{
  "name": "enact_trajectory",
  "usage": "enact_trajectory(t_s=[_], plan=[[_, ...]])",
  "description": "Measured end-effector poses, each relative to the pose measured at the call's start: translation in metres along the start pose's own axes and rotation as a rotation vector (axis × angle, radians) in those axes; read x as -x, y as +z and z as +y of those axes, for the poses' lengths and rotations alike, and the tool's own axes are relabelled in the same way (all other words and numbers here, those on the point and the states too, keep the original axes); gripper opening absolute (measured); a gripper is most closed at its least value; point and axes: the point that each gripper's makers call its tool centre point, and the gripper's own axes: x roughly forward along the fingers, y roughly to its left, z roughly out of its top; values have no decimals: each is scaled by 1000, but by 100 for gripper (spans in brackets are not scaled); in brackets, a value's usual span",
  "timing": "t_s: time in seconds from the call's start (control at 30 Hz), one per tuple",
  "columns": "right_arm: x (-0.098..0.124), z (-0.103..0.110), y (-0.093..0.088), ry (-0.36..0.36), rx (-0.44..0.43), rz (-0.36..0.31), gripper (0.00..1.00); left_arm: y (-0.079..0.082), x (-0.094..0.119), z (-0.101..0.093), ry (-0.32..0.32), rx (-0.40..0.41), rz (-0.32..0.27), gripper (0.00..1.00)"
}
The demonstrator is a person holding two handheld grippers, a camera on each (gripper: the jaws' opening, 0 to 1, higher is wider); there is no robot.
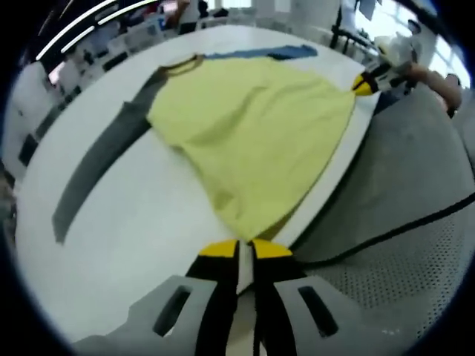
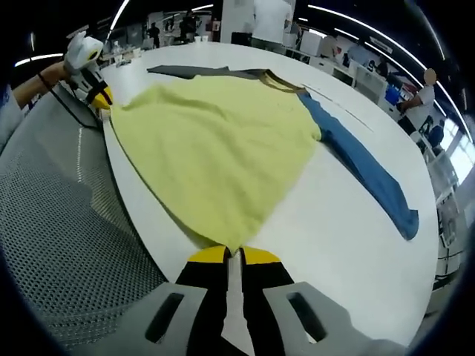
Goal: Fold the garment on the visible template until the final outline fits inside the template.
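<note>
We found the garment (image 1: 252, 126) spread flat on the white bench (image 1: 148, 245), a yellow-bodied top with one grey sleeve (image 1: 104, 159) and one blue sleeve (image 2: 364, 167), both sleeves laid out straight to either side. In the left gripper view the left gripper (image 1: 245, 251) sat at 6 o'clock, its yellow-tipped jaws pressed together on a hem corner of the yellow cloth, which ran up from there toward 12 o'clock. In the right gripper view the right gripper (image 2: 234, 256) likewise stood at 6 o'clock, its jaws closed on the opposite hem corner. Each gripper appeared in the other's view as a small yellow-tipped tool at the far hem corner, at about 2 o'clock in the left gripper view and about 10 o'clock in the right gripper view. We could not make out any template outline on the bench in either view. A grey perforated surface (image 2: 67, 222) bordered the bench edge on the near side. In our judgement the work was at its opening stage: both hem corners were gripped, but no fold was visible, the body lay at full length and both sleeves remained extended. The sleeves and the body were left to fold.
</note>
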Motion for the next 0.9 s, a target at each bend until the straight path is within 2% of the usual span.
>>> enact_trajectory(t_s=[0.27,0.77,0.9], plan=[[4,2,8,-4,4,-21,9,10,5,-1,13,-25,-19,4],[17,4,39,-14,23,-100,22,39,23,-2,45,-72,-96,7],[19,3,45,-13,10,-122,26,51,29,-3,42,-66,-146,8]])
